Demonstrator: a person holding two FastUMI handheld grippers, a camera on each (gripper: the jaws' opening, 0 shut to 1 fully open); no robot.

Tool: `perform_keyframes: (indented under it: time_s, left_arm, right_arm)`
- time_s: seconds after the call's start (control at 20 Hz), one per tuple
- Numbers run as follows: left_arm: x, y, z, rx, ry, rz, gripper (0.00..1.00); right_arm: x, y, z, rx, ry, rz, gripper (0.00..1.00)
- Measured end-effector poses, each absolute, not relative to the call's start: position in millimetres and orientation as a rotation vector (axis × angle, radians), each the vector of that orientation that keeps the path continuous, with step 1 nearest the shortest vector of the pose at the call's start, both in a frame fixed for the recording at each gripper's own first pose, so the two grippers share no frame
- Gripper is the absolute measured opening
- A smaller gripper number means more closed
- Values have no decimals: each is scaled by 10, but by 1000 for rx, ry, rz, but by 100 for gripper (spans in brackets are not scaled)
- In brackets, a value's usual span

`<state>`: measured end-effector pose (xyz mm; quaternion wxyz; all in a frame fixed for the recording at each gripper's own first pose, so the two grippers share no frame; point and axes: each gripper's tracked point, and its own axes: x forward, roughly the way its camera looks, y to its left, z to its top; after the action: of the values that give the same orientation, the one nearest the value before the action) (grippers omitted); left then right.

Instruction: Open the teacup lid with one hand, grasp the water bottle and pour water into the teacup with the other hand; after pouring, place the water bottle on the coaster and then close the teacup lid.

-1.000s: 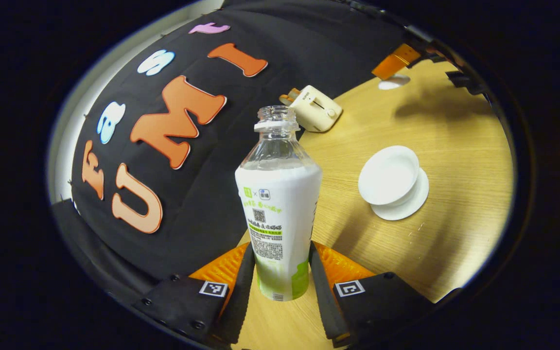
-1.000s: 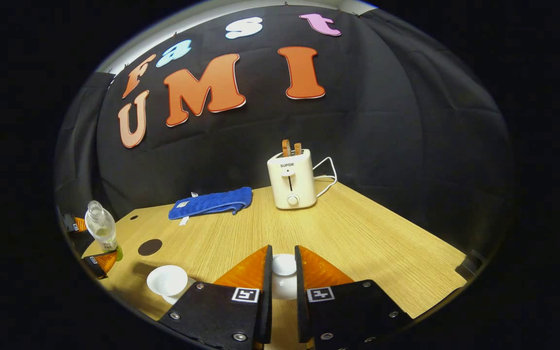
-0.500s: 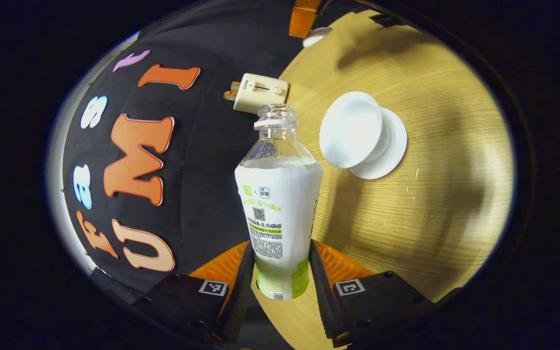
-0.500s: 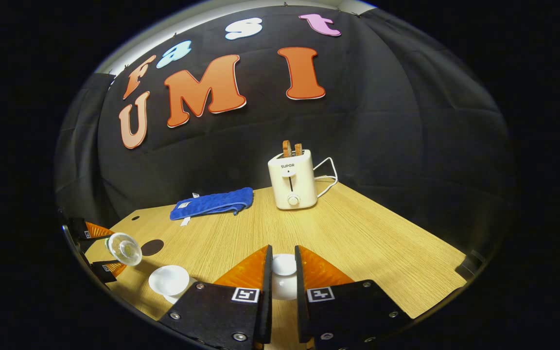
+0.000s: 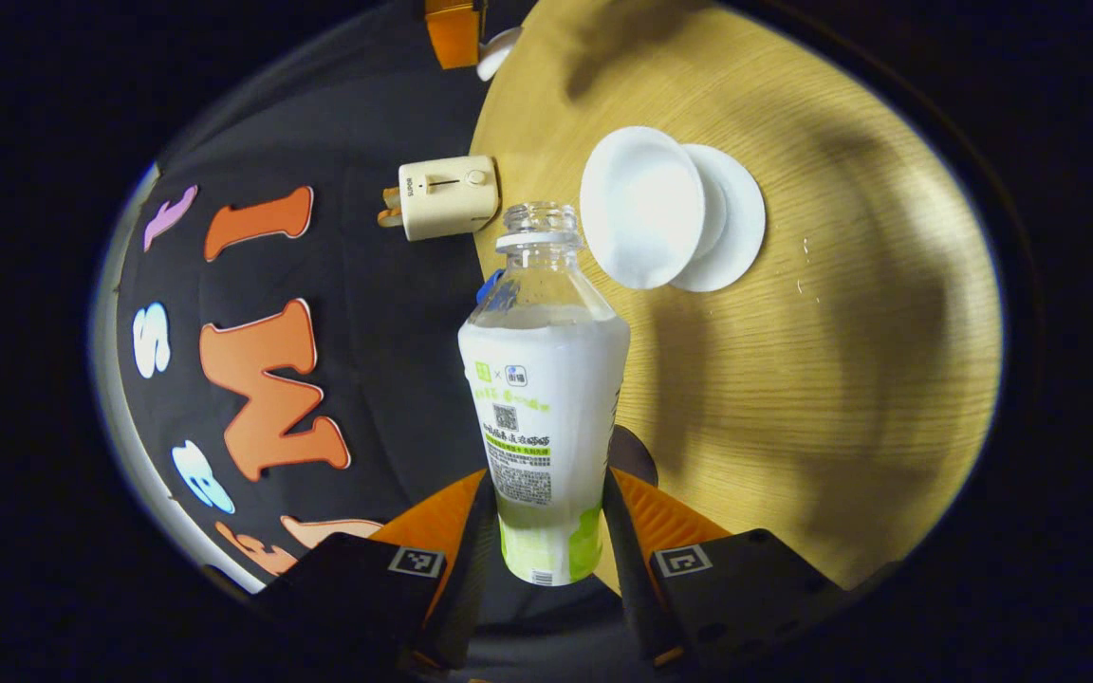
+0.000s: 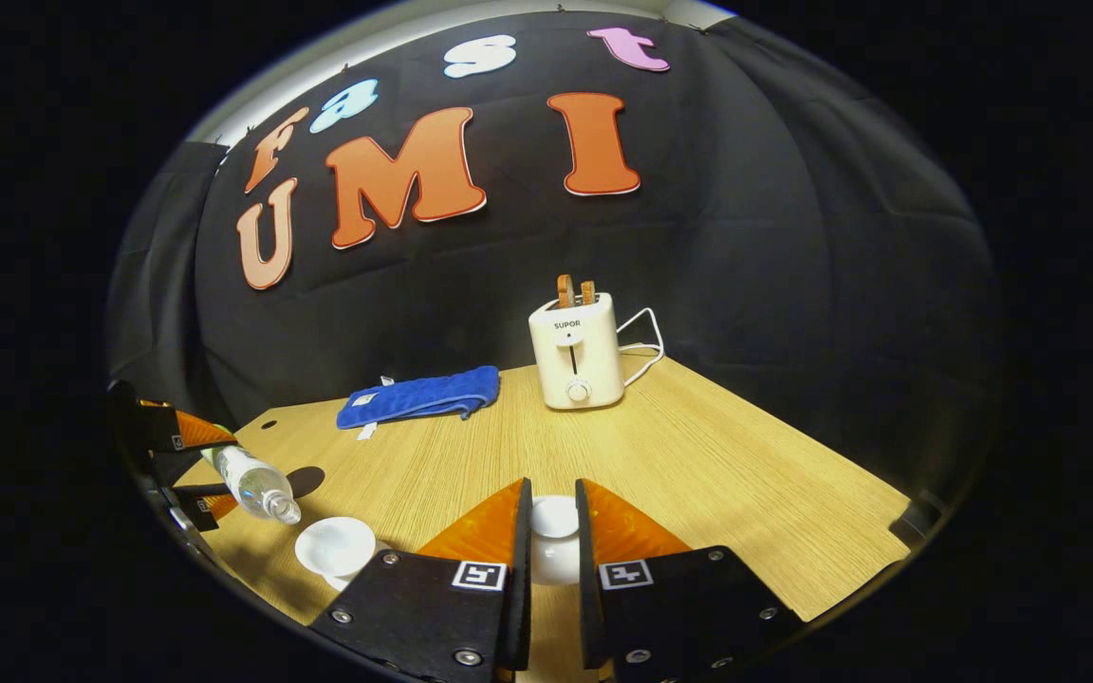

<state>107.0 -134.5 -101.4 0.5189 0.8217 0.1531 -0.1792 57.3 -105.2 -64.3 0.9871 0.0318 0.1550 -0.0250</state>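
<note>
Since the earlier frames: water bottle [image 5: 545,398] rotated further toward horizontal, from upright to mouth-down tilt in the right gripper view, uncapped neck now just beside the teacup [image 5: 641,206] rim in the left gripper view; right side unchanged. Left gripper [image 5: 544,531] clamped on water bottle, both fingers [image 5: 471,541] pressing the lower labelled body, one on each side. Water level visible in the clear shoulder below the neck; no stream distinguishable at the mouth. Teacup open, white, seated on white saucer [image 5: 734,232] on wooden table [image 5: 841,379]. In the right gripper view, water bottle [image 6: 252,481] angled down and rightward, mouth just above and left of teacup [image 6: 335,547], held by left gripper [image 6: 188,462] at the left edge. Dark round coaster [image 6: 307,480] on table behind the bottle, partly hidden by it; dark patch [image 5: 634,455] just behind the bottle base in the left gripper view, probably the same coaster. Right gripper [image 6: 553,569] closed on teacup lid [image 6: 554,531], fingers pressed against the white knob from both sides, lid off the cup and well apart from it, to its right. Contact of lid with table: cannot tell. Toaster [image 6: 577,349] with two slices at back of table, cord behind it; blue cloth [image 6: 418,396] to its left near the wall.
</note>
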Motion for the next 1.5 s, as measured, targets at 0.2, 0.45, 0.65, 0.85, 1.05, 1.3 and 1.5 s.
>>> perform_keyframes:
  time_s: [0.2, 0.45, 0.65, 0.85, 1.05, 1.3, 1.5]
  left_arm:
    - [1100, -1320, -1010, 2054, 397, -440, 63]
    - [1141, -1270, -1000, 2133, 426, -443, 66]
    - [1166, -1318, -937, 2207, 415, -441, 64]
    - [1110, -1378, -883, 2279, 385, -453, 64]
    - [1077, -1483, -818, 2361, 323, -469, 66]
    - [1103, -1653, -780, 2411, 251, -474, 66]
    - [1133, -1633, -803, 2416, 264, -490, 66]
  right_arm:
    - [567, -1082, -641, 67, 311, -57, 21]
    - [565, -1072, -633, 67, 310, -52, 21]
    - [555, -1054, -632, 64, 310, -47, 21]
    - [556, -1047, -626, 61, 309, -43, 21]
    - [549, -1046, -635, 61, 311, -43, 21]
    - [551, -1069, -637, 64, 310, -47, 21]
    - [551, -1092, -635, 66, 309, -50, 21]
